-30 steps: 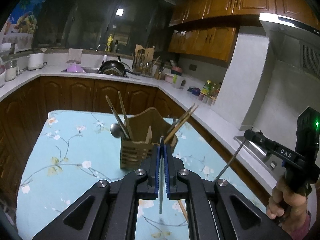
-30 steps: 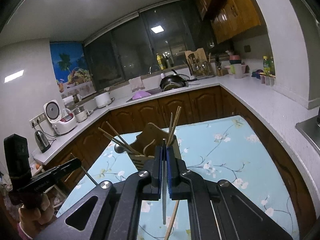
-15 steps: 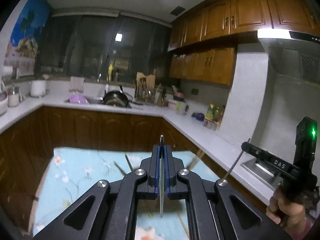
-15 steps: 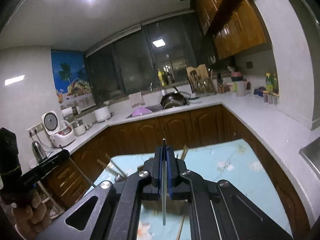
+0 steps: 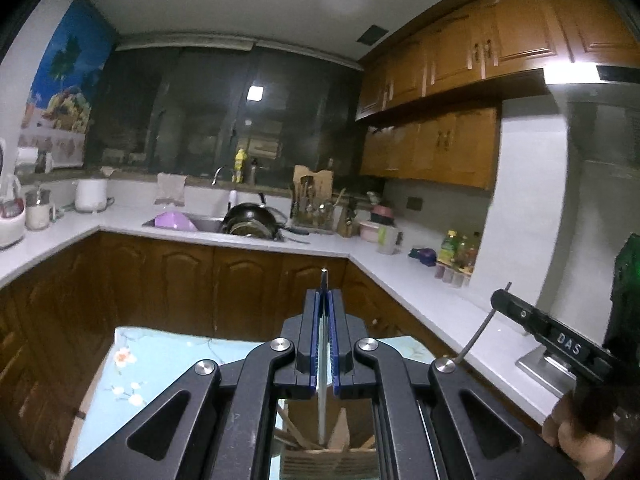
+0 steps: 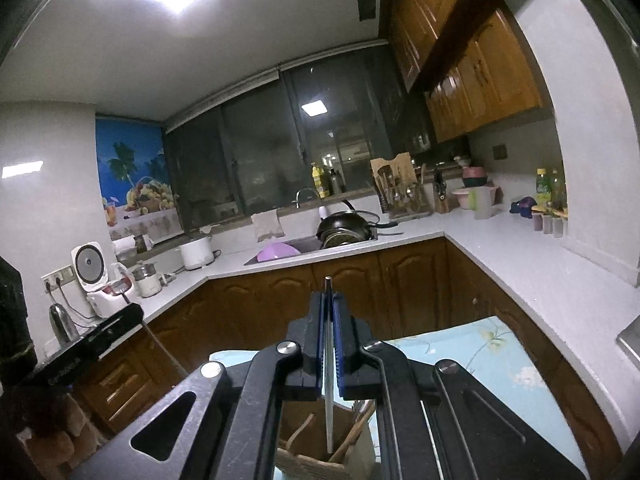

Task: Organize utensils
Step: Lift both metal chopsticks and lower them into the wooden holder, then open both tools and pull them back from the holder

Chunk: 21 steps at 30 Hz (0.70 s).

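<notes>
My left gripper is shut on a thin metal chopstick that runs lengthwise between its blue pads. Its lower end hangs over the wooden utensil holder, seen through the gripper frame with wooden sticks inside. My right gripper is likewise shut on a metal chopstick above the same holder. In the left wrist view the right gripper enters from the right, its chopstick slanting down. In the right wrist view the left gripper shows at the left edge.
The holder stands on a table with a light blue floral cloth. White counters over brown cabinets wrap around it. A sink with a black pan, a rice cooker, bottles and a person's hand are in view.
Both views have swung upward and closer: the wooden holder has dropped from the middle of each frame to the bottom edge, under the grippers. Both grippers stay shut on their chopsticks.
</notes>
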Motion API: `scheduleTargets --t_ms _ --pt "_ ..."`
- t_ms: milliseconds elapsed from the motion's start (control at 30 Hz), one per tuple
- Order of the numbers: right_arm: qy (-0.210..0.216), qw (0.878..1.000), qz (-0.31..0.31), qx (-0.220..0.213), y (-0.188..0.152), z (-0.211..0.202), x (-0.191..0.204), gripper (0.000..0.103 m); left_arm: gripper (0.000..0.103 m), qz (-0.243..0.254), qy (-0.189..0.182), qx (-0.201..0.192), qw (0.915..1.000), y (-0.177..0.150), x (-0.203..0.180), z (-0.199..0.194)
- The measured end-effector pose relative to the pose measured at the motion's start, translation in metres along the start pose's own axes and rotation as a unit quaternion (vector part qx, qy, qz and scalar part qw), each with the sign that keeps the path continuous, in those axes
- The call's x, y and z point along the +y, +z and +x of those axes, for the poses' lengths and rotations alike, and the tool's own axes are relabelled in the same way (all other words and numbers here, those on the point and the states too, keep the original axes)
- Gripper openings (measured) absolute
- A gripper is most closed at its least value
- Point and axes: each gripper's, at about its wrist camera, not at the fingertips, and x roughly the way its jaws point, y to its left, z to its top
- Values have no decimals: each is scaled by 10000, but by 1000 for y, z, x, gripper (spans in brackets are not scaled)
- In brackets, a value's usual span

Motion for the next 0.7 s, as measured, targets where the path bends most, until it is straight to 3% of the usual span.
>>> scheduleTargets --t_ms 400,700 --pt "-96 9986 171 494 -62 33 -18 4 2 -98 128 637 9978 -46 -13 63" --pt "-88 9965 286 775 -74 39 -28 5 3 -238 174 889 9956 -31 -1 81"
